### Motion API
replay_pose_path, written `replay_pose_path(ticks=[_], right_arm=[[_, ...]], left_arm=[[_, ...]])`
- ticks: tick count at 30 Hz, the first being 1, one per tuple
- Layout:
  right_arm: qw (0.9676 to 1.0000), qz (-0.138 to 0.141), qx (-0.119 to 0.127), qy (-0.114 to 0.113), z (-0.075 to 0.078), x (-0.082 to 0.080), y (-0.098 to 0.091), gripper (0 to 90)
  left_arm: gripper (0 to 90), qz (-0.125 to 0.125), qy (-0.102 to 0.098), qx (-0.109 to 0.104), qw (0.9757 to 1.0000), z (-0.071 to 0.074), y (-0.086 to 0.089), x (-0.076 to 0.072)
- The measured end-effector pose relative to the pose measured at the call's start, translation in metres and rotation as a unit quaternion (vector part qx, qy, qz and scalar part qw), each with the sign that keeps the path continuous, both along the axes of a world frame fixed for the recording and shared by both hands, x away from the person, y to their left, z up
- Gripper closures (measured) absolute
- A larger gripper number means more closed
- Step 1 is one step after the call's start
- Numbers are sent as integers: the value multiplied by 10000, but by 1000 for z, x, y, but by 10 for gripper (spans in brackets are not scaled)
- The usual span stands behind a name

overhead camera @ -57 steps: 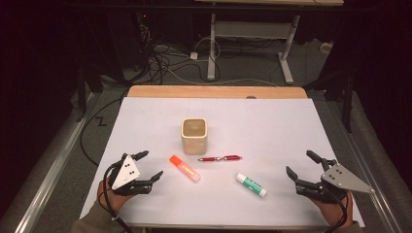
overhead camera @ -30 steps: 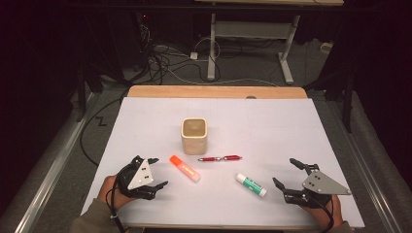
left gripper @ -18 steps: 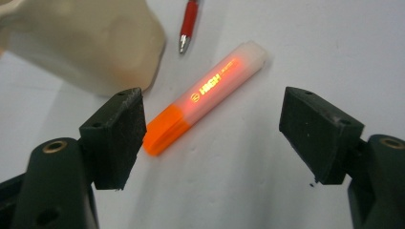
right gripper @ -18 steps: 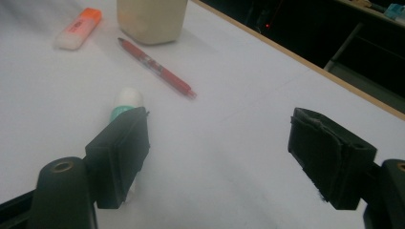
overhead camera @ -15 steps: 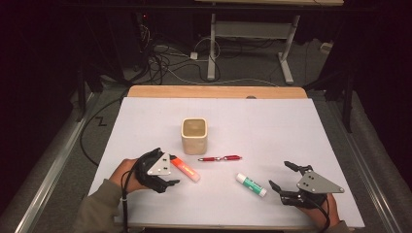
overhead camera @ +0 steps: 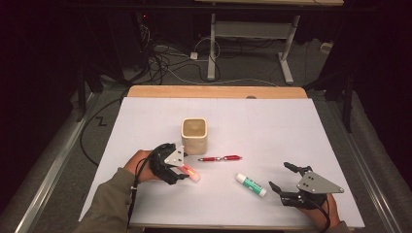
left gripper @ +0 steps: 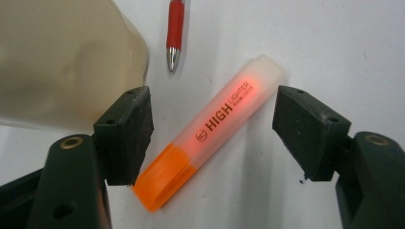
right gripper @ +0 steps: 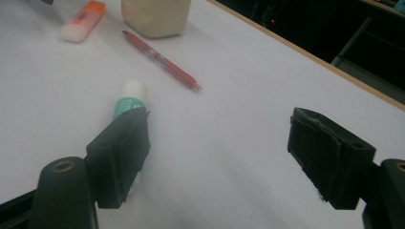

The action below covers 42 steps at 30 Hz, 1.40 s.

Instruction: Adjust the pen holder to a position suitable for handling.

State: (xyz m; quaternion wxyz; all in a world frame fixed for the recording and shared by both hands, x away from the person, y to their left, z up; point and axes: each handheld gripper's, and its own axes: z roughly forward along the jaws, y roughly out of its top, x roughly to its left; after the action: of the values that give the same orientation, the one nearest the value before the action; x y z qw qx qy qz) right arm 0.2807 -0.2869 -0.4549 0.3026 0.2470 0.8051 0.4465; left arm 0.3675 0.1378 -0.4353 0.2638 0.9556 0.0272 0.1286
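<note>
The orange highlighter (left gripper: 210, 129) is seen in the left gripper view lying flat on the white counter (overhead camera: 272, 121), directly between the 2 fingers (left gripper: 125, 136) of the left gripper (overhead camera: 171, 164). Its long axis runs diagonally, from the orange end at lower left of the frame to the pale cap at upper right, so it is not square to the closing line. The fingers are held wide apart; the left one sits just beside the orange end, and whether it touches cannot be told. Nothing is gripped.

In the high view, the left gripper is placed over the highlighter at lower left of centre, beside the beige cup (overhead camera: 194, 135). The right gripper (overhead camera: 297, 187), at lower right, is well apart from it, spread open and empty.
</note>
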Motion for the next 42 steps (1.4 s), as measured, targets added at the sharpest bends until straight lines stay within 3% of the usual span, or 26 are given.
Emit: replay_pose_path(ticks=[4, 12, 16, 21, 31, 37, 42], right_arm=[[10000, 12, 5, 7, 0, 0, 1, 225], [10000, 33, -26, 49, -1, 0, 2, 231], [10000, 20, -10, 36, -1, 0, 1, 233], [10000, 26, 5, 29, -1, 0, 1, 234], [10000, 30, 9, 33, -1, 4, 0, 234], [10000, 60, -3, 29, 0, 6, 3, 234], [10000, 92, -4, 24, 0, 7, 5, 235]], left_arm=[[281, -10, -127, -106, 9999, 2, -1, -3], [265, -46, -129, -103, 9999, -4, -4, -4], [265, -47, -151, -285, 9995, -4, -3, -6], [262, -7, -279, -353, 9990, -3, -3, -10], [254, 10, -311, -432, 9986, -1, 5, -10], [253, 130, -364, -523, 9979, 0, 15, -11], [253, 244, -400, -471, 9978, -2, 22, -13]])
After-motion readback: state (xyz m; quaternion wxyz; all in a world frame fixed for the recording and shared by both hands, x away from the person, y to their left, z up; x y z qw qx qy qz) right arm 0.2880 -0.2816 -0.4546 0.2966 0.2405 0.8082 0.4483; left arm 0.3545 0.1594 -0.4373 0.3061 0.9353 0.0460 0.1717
